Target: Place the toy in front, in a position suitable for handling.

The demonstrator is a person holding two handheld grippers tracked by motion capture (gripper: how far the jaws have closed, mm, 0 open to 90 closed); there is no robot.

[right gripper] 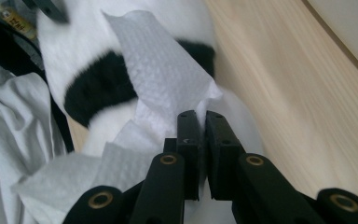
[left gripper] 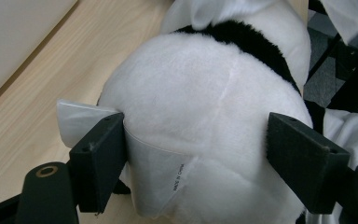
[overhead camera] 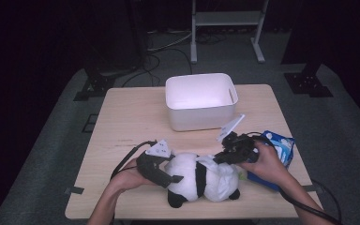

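Note:
A black-and-white panda plush (overhead camera: 201, 180) lies on its side near the table's front edge. My left gripper (overhead camera: 172, 168) comes at it from the left. In the left gripper view its jaws (left gripper: 196, 149) press on both sides of the panda's round white body (left gripper: 191, 93), and the left jaw also pins the sewn-in label (left gripper: 158, 177). My right gripper (overhead camera: 218, 159) hovers over the plush from the right. Its jaws (right gripper: 203, 126) are shut on a white embossed paper tissue (right gripper: 158, 70) that drapes over the panda (right gripper: 74, 42).
A white plastic bin (overhead camera: 200, 101) stands empty at the middle back of the wooden table (overhead camera: 126, 117). Under the right hand, near the right edge, lies a blue tissue packet (overhead camera: 279, 145). Cables trail off both grippers toward the front.

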